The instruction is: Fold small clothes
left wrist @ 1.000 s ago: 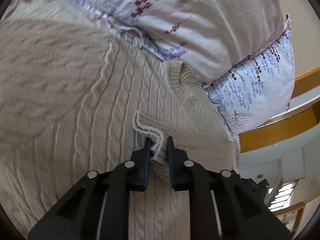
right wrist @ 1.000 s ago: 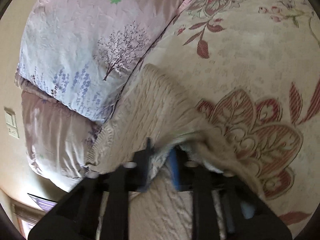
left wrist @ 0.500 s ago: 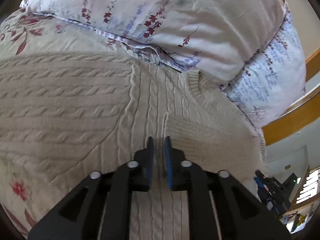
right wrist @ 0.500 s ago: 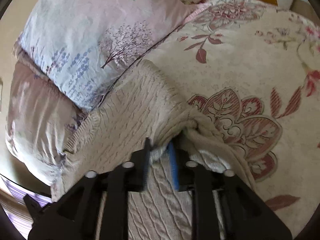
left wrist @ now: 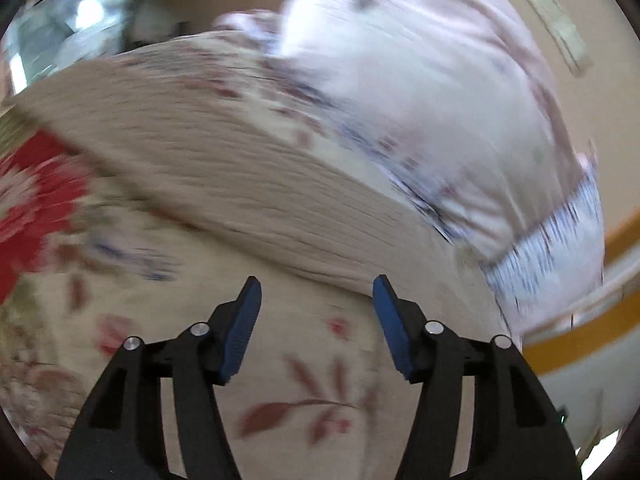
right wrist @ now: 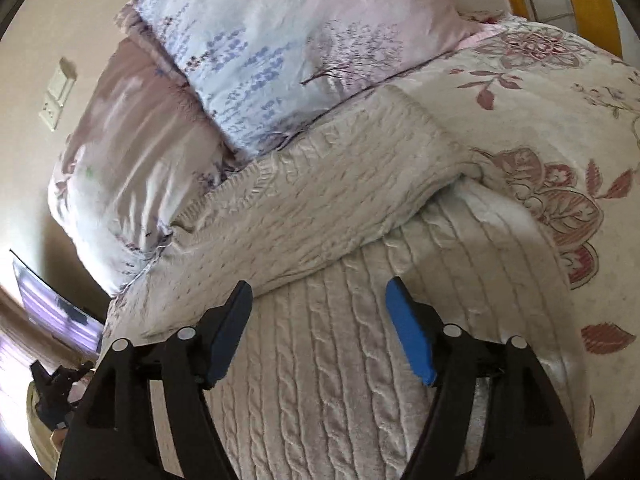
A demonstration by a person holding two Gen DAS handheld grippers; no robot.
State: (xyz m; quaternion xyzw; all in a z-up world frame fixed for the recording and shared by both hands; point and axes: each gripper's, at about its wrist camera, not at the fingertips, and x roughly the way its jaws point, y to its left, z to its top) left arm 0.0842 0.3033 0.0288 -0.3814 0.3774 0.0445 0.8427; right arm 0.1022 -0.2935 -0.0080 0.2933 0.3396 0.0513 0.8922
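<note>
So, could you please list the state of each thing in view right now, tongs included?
Left tongs: open, holding nothing, over the bedspread; view blurred.
Right tongs: open, holding nothing, over the sweater.
Sweater: lying on the bedspread, one part folded over the rest.
Pillow: resting on the bed, touching the sweater's far edge.
Bedspread: spread flat under the sweater.
</note>
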